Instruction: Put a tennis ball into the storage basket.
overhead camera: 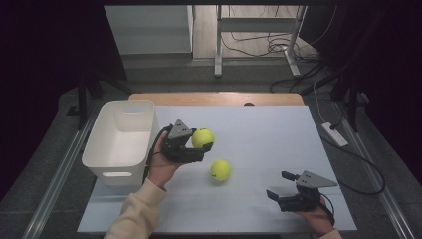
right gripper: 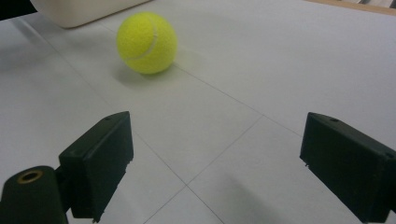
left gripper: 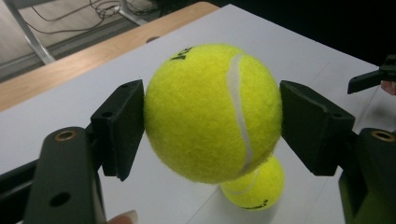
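My left gripper (overhead camera: 203, 144) is shut on a yellow tennis ball (overhead camera: 202, 138), lifted above the white table mat just right of the bin. In the left gripper view both black pads press the sides of that held ball (left gripper: 212, 112). A second tennis ball (overhead camera: 220, 170) lies on the mat below and right of it, seen under the held one in the left gripper view (left gripper: 254, 189) and ahead to the left in the right gripper view (right gripper: 146, 43). My right gripper (overhead camera: 279, 185) rests low at the front right of the mat, open and empty (right gripper: 215, 163).
A white plastic bin (overhead camera: 119, 142) stands at the mat's left edge, beside my left hand; its corner (right gripper: 79, 11) shows in the right gripper view. The wooden table edge (overhead camera: 216, 98) runs along the back. Cables and a power strip (overhead camera: 334, 133) lie on the floor to the right.
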